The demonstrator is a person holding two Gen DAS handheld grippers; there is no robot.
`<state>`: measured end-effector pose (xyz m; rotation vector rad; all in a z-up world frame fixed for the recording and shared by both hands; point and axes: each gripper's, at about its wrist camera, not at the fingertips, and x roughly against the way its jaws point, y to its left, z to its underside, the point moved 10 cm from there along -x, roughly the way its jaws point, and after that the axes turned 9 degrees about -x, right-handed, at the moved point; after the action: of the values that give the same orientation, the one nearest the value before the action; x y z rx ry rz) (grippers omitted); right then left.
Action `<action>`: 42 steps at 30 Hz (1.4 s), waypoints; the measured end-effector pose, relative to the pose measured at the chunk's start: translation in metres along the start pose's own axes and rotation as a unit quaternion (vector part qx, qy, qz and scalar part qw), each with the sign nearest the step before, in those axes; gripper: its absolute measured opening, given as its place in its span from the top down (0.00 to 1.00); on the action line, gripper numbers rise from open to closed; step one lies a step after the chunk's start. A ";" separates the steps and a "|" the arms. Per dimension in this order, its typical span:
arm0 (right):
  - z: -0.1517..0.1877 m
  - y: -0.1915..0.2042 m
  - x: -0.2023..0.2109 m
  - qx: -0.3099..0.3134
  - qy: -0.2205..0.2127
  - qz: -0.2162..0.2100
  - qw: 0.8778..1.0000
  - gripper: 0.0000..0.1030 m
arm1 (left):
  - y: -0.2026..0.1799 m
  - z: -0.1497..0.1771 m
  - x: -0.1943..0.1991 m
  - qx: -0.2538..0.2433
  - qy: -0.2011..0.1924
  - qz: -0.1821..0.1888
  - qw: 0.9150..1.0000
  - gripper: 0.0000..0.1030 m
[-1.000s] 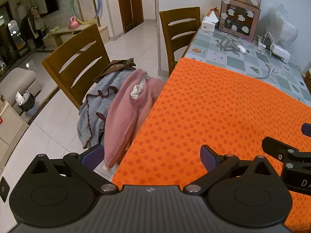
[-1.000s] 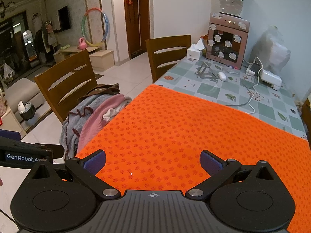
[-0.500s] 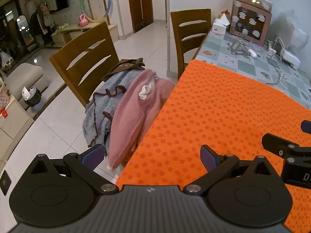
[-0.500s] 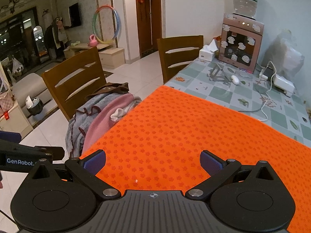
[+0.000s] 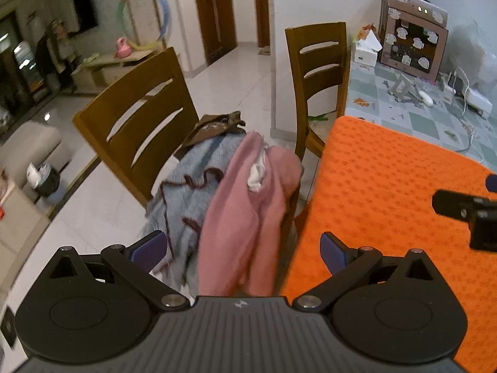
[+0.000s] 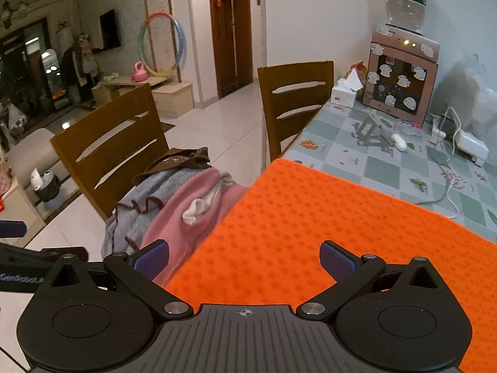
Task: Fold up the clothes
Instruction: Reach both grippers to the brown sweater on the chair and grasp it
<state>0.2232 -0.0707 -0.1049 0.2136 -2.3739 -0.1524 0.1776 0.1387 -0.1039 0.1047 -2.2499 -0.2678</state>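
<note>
- My left gripper [image 5: 240, 248] – jaws wide apart, nothing btwn the blue pads [image 5: 149, 246]; it sits off the table edge, facing the pile on the chair.
- My right gripper [image 6: 243, 256] – also spread open, empty, over the near corner of the orange textured mat [image 6: 326, 227].
- Clothes: a pink knit sweater [image 5: 245, 214] w/ a white bit at the collar drapes over the seat of the slatted brown wooden chair [image 5: 136, 124], hanging down just beside the mat edge.
- A light-blue knit garment w/ dark red trim [image 5: 186, 192] lies beside and partly under the pink one; a brown piece [image 5: 217, 126] is at the back of the pile.
- Neither gripper touches any clothing.
- 2nd wooden chair [image 6: 295, 105] stands at the far side, against the green-checked tablecloth [image 6: 382, 168].
- Far end of the table: a small water dispenser w/ stickers [image 6: 402, 80], a white tissue box [image 6: 344, 93].
- Left view is a bit blurred.
</note>
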 end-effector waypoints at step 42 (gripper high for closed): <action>-0.111 0.193 -0.496 -0.014 0.091 -0.041 0.995 0.16 | 0.238 -0.078 -0.321 0.010 0.013 -0.028 0.999 0.00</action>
<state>0.6332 0.2108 -0.3238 0.2978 -2.1822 -0.1967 0.4461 0.4110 -0.2425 0.1808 -2.2257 -0.2732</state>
